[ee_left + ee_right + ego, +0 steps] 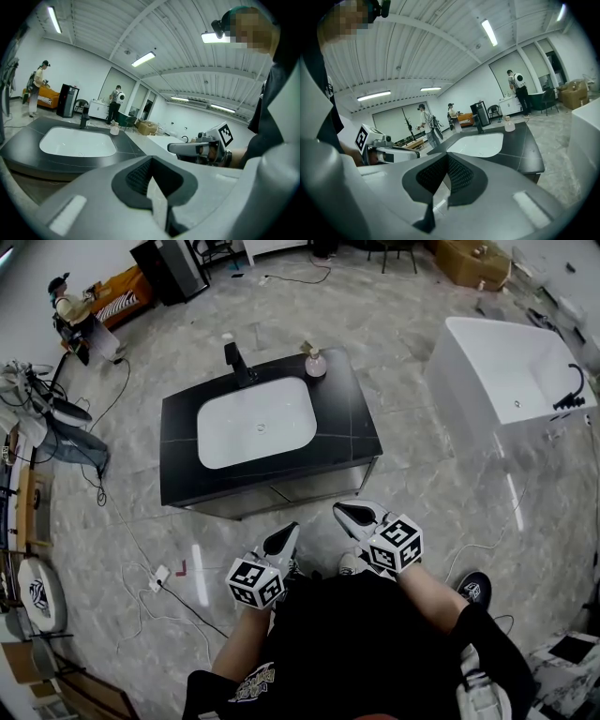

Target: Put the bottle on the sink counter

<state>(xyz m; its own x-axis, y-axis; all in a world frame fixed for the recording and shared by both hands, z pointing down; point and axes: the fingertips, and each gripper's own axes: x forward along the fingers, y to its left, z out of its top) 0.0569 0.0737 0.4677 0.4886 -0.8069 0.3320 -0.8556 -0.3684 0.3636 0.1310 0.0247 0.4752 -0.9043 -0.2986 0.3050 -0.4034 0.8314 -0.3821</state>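
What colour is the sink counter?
Black sink counter, with a white basin set in it; shows best in the head view.

The sink counter (356, 418) is seen in black, crossed by thin pale veins, and a white basin (255, 423) is set off against it. The faucet (236, 362) is coloured black, and the bottle (315, 363) is shown in a pale, whitish tone. The floor (412, 306) is patterned in grey marbling. The bathtub (506, 362) is finished in white, with a black fitting (570, 390). The left gripper (291, 531) and right gripper (341, 510) are shelled in white with dark textured pads (138, 178), and their marker cubes (255, 582) are covered in black-and-white squares. A black shirt (366, 643) is worn.
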